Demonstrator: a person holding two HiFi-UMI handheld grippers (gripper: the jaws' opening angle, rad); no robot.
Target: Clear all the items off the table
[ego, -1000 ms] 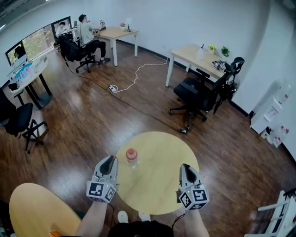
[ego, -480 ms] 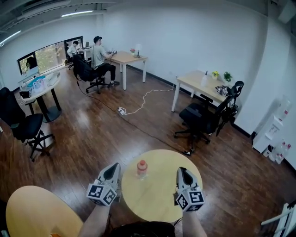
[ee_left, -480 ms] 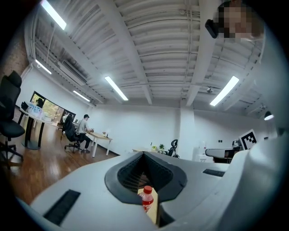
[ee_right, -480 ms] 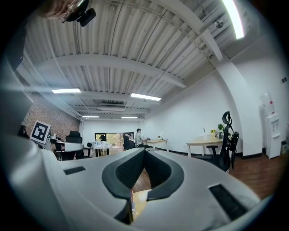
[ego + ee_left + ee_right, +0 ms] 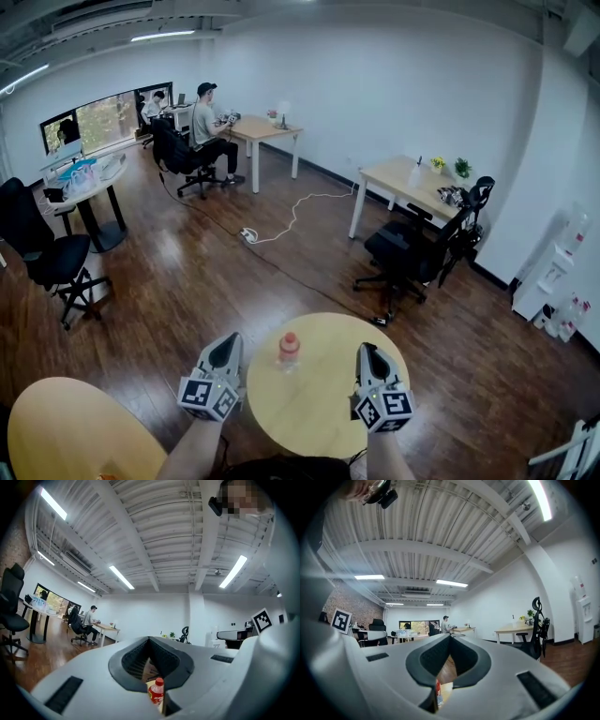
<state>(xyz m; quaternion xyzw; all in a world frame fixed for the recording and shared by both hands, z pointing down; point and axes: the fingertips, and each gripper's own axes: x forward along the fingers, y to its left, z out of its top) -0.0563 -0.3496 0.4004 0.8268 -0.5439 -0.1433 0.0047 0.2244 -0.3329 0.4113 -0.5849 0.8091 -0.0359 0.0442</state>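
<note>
Red-capped bottle [image 5: 289,349] stands alone on the round table [image 5: 323,417], ahead of and between both claws. Left gripper [image 5: 227,341] and right gripper [image 5: 366,351] are both pressed together and empty. Go in without spreading first and you'd probably just knock it over.

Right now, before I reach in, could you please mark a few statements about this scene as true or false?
1. The clear plastic bottle with the red cap stands upright on the round pale wooden table. True.
2. The left gripper holds the bottle. False: its jaws are shut on nothing, and the bottle stands apart from it.
3. Two bottles stand on the table. False: only one.
4. A black office chair stands beyond the table. True.
</note>
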